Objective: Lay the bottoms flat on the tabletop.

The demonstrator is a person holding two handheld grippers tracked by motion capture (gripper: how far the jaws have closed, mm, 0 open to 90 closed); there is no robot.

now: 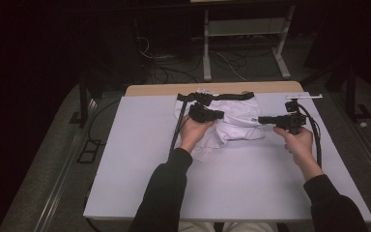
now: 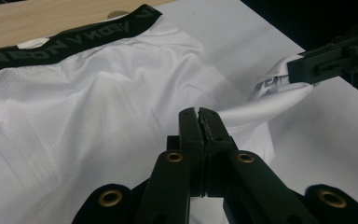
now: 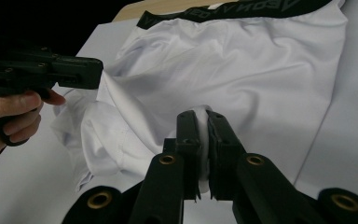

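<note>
The high view looks forward and down from above the person's side of the table (image 1: pixel 140 169), well back. The left gripper view sits close behind the left gripper (image 2: pixel 199 114), facing along its fingers. The right gripper view does likewise behind the right gripper (image 3: pixel 202 114). All views share the white garment (image 1: pixel 236 123) beyond the fingertips.

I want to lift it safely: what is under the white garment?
Under the white garment lie the grey table mat and, beneath its black waistband, the wooden table edge. Anything beneath the cloth's middle is covered.
</note>
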